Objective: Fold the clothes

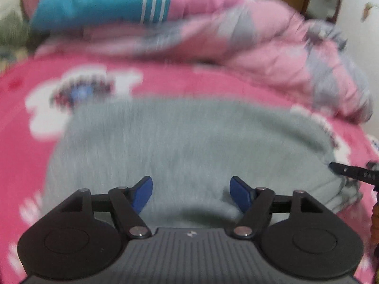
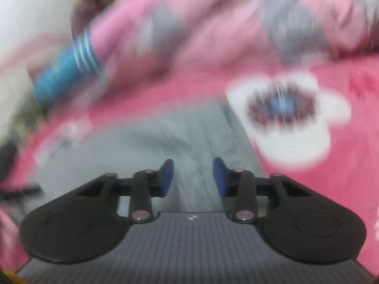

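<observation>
Pink bedsheet (image 1: 165, 80); grey garment (image 1: 180, 142); no legible writing.

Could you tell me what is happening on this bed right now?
A person with a claw in each hand is folding clothes. A grey garment lies on the pink flowered bedspread. The left claw and right claw are above it, jaws apart and holding nothing. A pink quilt and a teal garment lie behind.

View blurred. Right hand-held gripper (image 2: 193, 177) w/ blue pads (image 2: 167, 174) apart, nothing btwn them, over grey garment (image 2: 151, 142) on red bedsheet (image 2: 343, 165) w/ white flower print. Pink quilt (image 2: 213, 35) behind; blue striped cloth (image 2: 68, 71) at left.
</observation>
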`<state>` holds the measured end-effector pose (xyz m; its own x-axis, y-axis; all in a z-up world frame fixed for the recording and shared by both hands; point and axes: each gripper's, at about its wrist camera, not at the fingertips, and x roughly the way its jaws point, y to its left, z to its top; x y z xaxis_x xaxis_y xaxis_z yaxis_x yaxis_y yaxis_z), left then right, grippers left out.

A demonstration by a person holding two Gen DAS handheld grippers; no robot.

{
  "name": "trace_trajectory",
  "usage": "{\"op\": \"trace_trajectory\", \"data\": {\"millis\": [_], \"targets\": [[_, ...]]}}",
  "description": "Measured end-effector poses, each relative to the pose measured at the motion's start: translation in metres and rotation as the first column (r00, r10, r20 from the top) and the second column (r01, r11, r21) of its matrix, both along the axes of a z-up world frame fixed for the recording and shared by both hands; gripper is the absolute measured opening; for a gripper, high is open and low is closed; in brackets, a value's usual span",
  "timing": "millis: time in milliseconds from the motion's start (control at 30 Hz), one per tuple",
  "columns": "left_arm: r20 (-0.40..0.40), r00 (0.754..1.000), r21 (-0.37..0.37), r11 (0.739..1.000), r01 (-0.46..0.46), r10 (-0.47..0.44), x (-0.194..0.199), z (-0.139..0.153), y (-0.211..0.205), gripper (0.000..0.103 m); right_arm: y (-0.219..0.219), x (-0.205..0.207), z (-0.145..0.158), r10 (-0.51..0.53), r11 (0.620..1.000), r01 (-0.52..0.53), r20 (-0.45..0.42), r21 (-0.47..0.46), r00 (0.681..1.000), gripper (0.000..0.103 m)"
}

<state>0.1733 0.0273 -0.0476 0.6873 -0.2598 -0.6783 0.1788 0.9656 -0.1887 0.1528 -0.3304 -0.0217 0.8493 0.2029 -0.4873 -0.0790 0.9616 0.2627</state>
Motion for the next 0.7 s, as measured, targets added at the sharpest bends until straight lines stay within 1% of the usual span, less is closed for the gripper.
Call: {"op": "trace_trajectory", "data": {"millis": [67, 100, 133, 167, 233, 267, 300, 333, 367, 400, 433, 467, 500, 567, 633, 667, 700], "targets": [[0.062, 0.998, 0.032, 0.999, 0.012, -0.014, -0.011, -0.005, -0.002, 0.073, 0.001, 0.001, -0.017, 0.012, 0.997, -0.014, -0.037, -0.073, 0.999, 0.03], [0.072, 0.997, 0.055, 0.998, 0.02, -0.024, -0.013, -0.006, -0.004, 0.073, 0.002, 0.002, -0.024, 0.016, 0.994, -0.022, -0.054, -0.106, 0.998, 0.031], [0.08, 0.996, 0.065, 0.998, 0.024, -0.029, -0.014, -0.006, -0.003, 0.073, 0.002, 0.0, -0.012, 0.014, 0.994, -0.02, -0.056, -0.103, 0.998, 0.031], [0.086, 0.996, 0.066, 0.998, 0.026, -0.032, -0.015, -0.007, -0.004, 0.073, 0.003, 0.006, 0.001, 0.035, 0.994, -0.038, -0.031, -0.106, 0.999, 0.031], [0.096, 0.995, 0.062, 0.998, 0.027, -0.033, -0.016, -0.008, -0.003, 0.073, 0.012, 0.016, 0.021, 0.063, 0.988, -0.059, 0.026, -0.145, 0.998, 0.031], [0.1, 0.994, 0.058, 0.998, 0.027, -0.033, -0.017, -0.008, -0.003, 0.073, 0.014, 0.026, 0.026, 0.064, 0.984, -0.056, 0.041, -0.168, 0.997, 0.031], [0.103, 0.994, 0.054, 0.998, 0.028, -0.033, -0.017, -0.009, -0.002, 0.073, 0.014, 0.04, 0.025, 0.065, 0.985, -0.057, 0.038, -0.165, 0.997, 0.031], [0.105, 0.994, 0.056, 0.998, 0.031, -0.036, -0.018, -0.009, -0.002, 0.073, 0.013, 0.053, 0.023, 0.063, 0.985, -0.057, 0.033, -0.163, 0.997, 0.03], [0.104, 0.994, 0.055, 0.998, 0.034, -0.039, -0.018, -0.009, -0.001, 0.073, 0.009, 0.068, 0.012, 0.039, 0.984, -0.041, -0.014, -0.175, 0.999, 0.03], [0.101, 0.994, 0.047, 0.998, 0.035, -0.04, -0.018, -0.008, 0.0, 0.073, 0.005, 0.082, 0.001, 0.015, 0.982, -0.026, -0.06, -0.185, 0.998, 0.031], [0.097, 0.994, 0.039, 0.999, 0.036, -0.039, -0.019, -0.008, 0.002, 0.073, -0.002, 0.091, -0.02, 0.009, 0.986, -0.025, -0.095, -0.165, 0.995, 0.032], [0.09, 0.995, 0.028, 0.999, 0.032, -0.034, -0.019, -0.006, 0.004, 0.073, -0.009, 0.098, -0.039, 0.004, 0.989, -0.023, -0.127, -0.145, 0.992, 0.033], [0.088, 0.996, 0.013, 1.0, 0.021, -0.022, -0.021, -0.002, 0.009, 0.073, -0.015, 0.093, -0.04, 0.006, 0.994, -0.017, -0.103, -0.111, 0.995, 0.033], [0.109, 0.994, -0.027, 1.0, -0.005, 0.008, -0.03, 0.005, 0.019, 0.073, -0.02, 0.078, -0.023, -0.035, 0.997, 0.027, -0.124, -0.067, 0.992, 0.034], [0.138, 0.99, -0.091, 0.996, -0.025, 0.037, -0.045, 0.013, 0.033, 0.073, -0.018, 0.053, -0.006, 0.002, 0.999, -0.006, -0.092, -0.051, 0.996, 0.035], [0.133, 0.99, -0.135, 0.99, -0.036, 0.054, -0.053, 0.014, 0.041, 0.073, -0.016, 0.041, 0.003, 0.02, 0.999, -0.024, -0.076, -0.045, 0.997, 0.035], [0.127, 0.989, -0.177, 0.983, -0.047, 0.07, -0.061, 0.016, 0.048, 0.073, -0.011, 0.031, 0.013, 0.047, 0.997, -0.051, -0.058, -0.062, 0.997, 0.035]]}}
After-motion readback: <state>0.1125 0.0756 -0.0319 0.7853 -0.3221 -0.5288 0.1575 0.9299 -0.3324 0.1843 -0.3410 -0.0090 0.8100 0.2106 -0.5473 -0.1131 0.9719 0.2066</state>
